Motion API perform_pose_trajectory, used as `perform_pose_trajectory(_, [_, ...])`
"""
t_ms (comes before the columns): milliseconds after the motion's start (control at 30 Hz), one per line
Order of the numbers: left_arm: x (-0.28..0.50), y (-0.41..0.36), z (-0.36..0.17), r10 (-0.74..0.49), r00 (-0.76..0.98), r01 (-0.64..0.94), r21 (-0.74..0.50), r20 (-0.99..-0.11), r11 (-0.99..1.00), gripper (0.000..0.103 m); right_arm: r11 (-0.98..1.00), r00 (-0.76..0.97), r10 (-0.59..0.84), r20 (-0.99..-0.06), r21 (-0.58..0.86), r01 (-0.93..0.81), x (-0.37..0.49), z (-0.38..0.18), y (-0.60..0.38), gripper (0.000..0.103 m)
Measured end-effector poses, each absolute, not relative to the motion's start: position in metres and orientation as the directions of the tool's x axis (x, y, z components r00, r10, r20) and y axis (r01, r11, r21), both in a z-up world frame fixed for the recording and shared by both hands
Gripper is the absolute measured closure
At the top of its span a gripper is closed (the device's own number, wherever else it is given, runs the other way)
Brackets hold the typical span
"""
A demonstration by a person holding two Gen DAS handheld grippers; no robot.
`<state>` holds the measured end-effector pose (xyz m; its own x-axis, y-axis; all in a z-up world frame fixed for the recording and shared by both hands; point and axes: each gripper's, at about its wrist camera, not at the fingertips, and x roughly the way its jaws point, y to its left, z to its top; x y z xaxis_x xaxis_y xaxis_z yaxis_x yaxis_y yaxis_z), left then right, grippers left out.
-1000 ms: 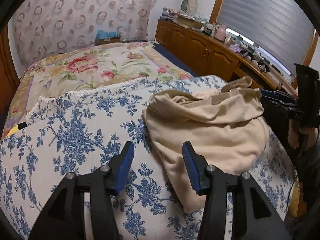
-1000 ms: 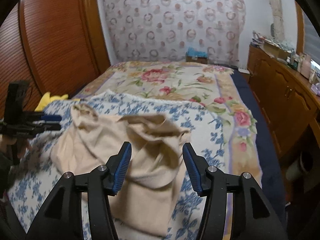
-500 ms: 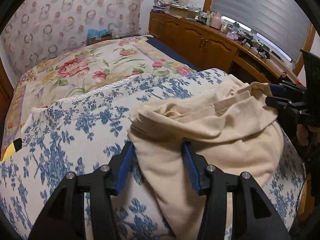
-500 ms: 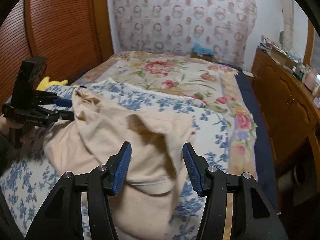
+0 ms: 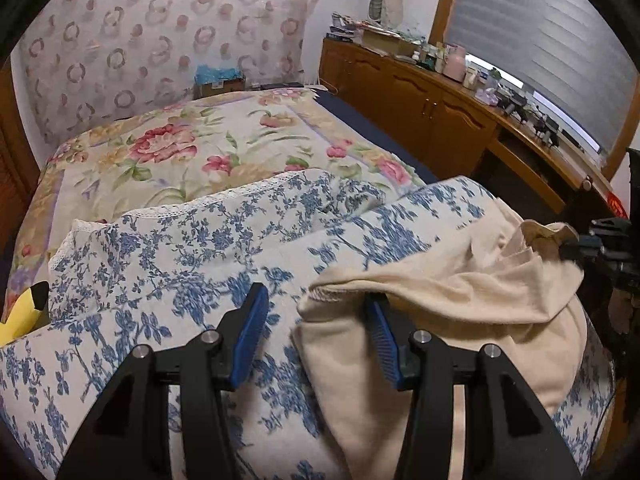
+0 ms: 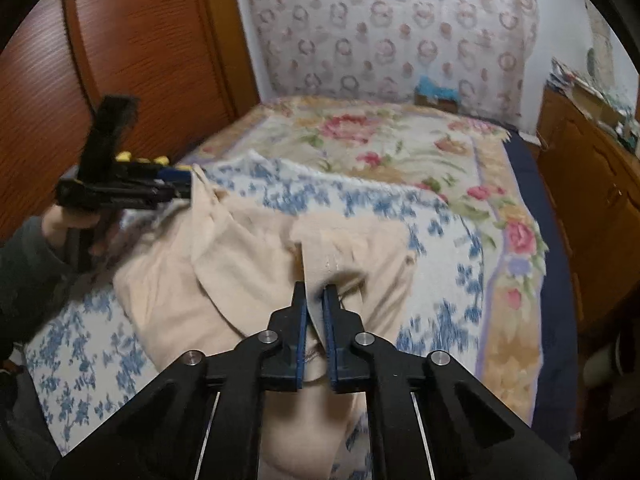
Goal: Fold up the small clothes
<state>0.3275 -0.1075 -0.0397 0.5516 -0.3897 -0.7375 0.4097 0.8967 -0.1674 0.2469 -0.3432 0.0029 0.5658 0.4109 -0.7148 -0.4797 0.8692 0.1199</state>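
on the bed [image 5: 224, 148], over a blue-flowered cover [image 5: 168, 264] spread across the near end, lay a beige garment [image 5: 460, 300], still crumpled and not yet flat. the right tongs [image 6: 314, 294] were clenched on a fold of the garment [image 6: 256, 276] at its near edge, the cloth pinched between the two blue pads and rising up out of them, so that this side was held taut and not sagging. the left tongs [image 5: 316, 312] stood released, pads wide apart, with a bunched edge of the garment draped over the right-hand pad [image 5: 382, 340] and the other pad [image 5: 250, 332] over bare cover. in the right wrist view the left tongs [image 6: 176, 186] pointed at the raised far corner of the cloth; whether that corner was caught or only resting against them i could not tell from there, though the left wrist view showed no grip.

the garment hung as a loose ridge between the two tools, which looked like a way to stretch it open before any fold. i judged the task to be at its start: spreading first, folding after. the left tongs would likely need to close on that bunched edge; soft knit like this could slip or gather in a lump. a yellow toy [image 5: 22, 312] lay at the bed's left side, well apart from the work.
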Motion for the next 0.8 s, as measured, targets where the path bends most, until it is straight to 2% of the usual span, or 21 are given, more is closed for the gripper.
perform_pose_trajectory(133, [0.336, -0.098, -0.044, -0.37, 0.563, 0.374, -0.172, -0.739, 0.911, 0.054, 0.9, 0.615, 0.398, -0.681, 0.159, -0.407, 0.273, 0.017, -0.357, 0.102])
perform_pose_trajectory(233, [0.34, -0.09, -0.047, -0.366, 0.558, 0.345, -0.193, -0.745, 0.919, 0.054, 0.965, 0.668, 0.247, -0.702, 0.113, -0.238, 0.298, 0.018, -0.373, 0.102])
perform_pose_trajectory(333, [0.338, -0.085, -0.047, -0.375, 0.556, 0.344, -0.206, -0.742, 0.916, 0.054, 0.973, 0.683, 0.216, -0.698, 0.095, -0.211, 0.302, 0.022, -0.378, 0.08])
perform_pose_trajectory(400, [0.334, -0.083, -0.046, -0.376, 0.56, 0.344, -0.205, -0.738, 0.916, 0.054, 0.97, 0.691, 0.221, -0.688, 0.083, -0.228, 0.296, 0.025, -0.375, 0.07])
perform_pose_trajectory(467, [0.331, -0.082, -0.042, -0.379, 0.565, 0.342, -0.21, -0.733, 0.916, 0.054, 0.964, 0.687, 0.237, -0.687, 0.079, -0.253, 0.288, 0.025, -0.37, 0.052])
perform_pose_trajectory(667, [0.312, -0.081, -0.029, -0.408, 0.577, 0.365, -0.223, -0.708, 0.904, 0.054, 0.95, 0.636, 0.285, -0.717, 0.123, -0.286, 0.268, 0.007, -0.36, 0.036])
perform_pose_trajectory(800, [0.296, -0.086, -0.026, -0.442, 0.555, 0.406, -0.235, -0.705, 0.883, 0.054, 0.948, 0.607, 0.296, -0.738, 0.147, -0.284, 0.268, -0.007, -0.355, 0.034])
